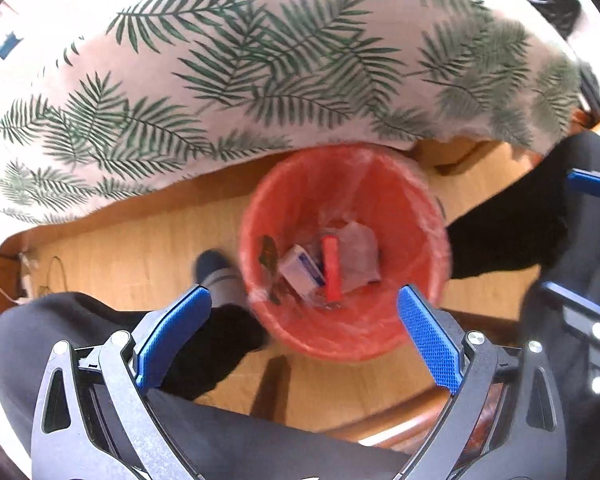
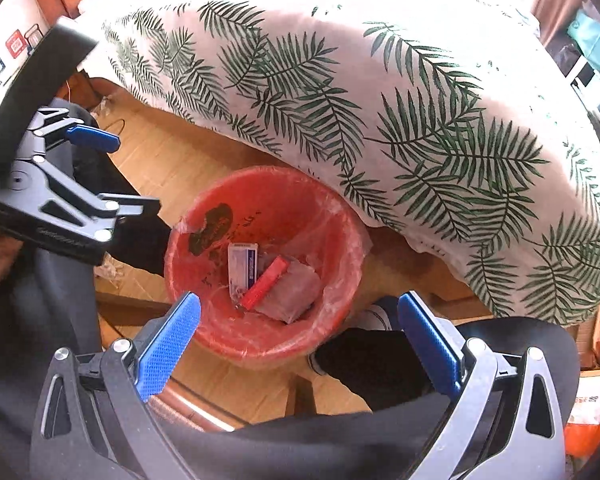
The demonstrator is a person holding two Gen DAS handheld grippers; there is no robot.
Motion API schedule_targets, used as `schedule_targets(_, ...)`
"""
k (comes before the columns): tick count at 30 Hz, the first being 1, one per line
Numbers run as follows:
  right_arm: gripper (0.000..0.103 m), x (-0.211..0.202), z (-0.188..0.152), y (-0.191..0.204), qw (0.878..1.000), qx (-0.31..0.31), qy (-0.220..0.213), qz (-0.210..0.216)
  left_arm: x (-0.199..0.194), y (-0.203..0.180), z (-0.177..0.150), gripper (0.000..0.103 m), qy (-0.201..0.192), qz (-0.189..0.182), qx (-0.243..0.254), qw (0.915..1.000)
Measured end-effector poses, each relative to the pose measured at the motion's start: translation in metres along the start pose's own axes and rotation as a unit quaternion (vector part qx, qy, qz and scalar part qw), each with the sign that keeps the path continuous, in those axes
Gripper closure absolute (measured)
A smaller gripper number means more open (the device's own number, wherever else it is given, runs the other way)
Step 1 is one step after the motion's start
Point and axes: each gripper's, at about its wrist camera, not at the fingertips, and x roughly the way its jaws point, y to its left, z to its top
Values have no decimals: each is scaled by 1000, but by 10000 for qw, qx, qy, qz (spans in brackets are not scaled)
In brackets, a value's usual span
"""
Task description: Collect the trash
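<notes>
Both tools spread wide and empty above the red bin.

The left tool (image 1: 304, 304) hangs with its blue pads far apart and nothing between them; the right tool (image 2: 300, 312) stands the same, wide and bare. Straight beneath both sits the red bin (image 1: 404, 200), lined with clear plastic, on the wooden floor (image 1: 140, 248). Inside lie a white-and-blue box (image 2: 242, 262), a red box (image 2: 265, 282) leaning across it, and a crumpled grey wrapper (image 2: 296, 290). Beyond the bin hangs a leaf-print cloth (image 2: 340, 100). The person's dark-trousered legs (image 1: 204, 344) flank the bin.
</notes>
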Motion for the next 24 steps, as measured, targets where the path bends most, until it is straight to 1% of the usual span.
schedule_targets(1, 5, -3, -1, 2, 10000, -35, -35, -36, -3, -1, -3, 6, -20, -68, 37, 10000)
schedule_targets(4, 5, -4, -6, 9, 9998, -166, -40, -31, -6, -5, -11, 6, 36, -20, 117, 9999)
schedule_targets(5, 5, -2, -9, 11, 9998, -213, -6, -59, -6, -6, -12, 6, 46, -28, 132, 9999)
schedule_targets(8, 5, 5, -15, 14, 9995, -262, 186, -24, -5, -11, -16, 6, 48, 97, 177, 9998)
schedule_targets(17, 5, 18, -20, 12, 9991, -195, 367, 78, 5, -11, -18, 6, 176, 241, 225, 9993)
schedule_targets(24, 5, 22, -23, 13, 9990, -179, 407, 104, 10, -10, -20, 6, 247, 229, 228, 9992)
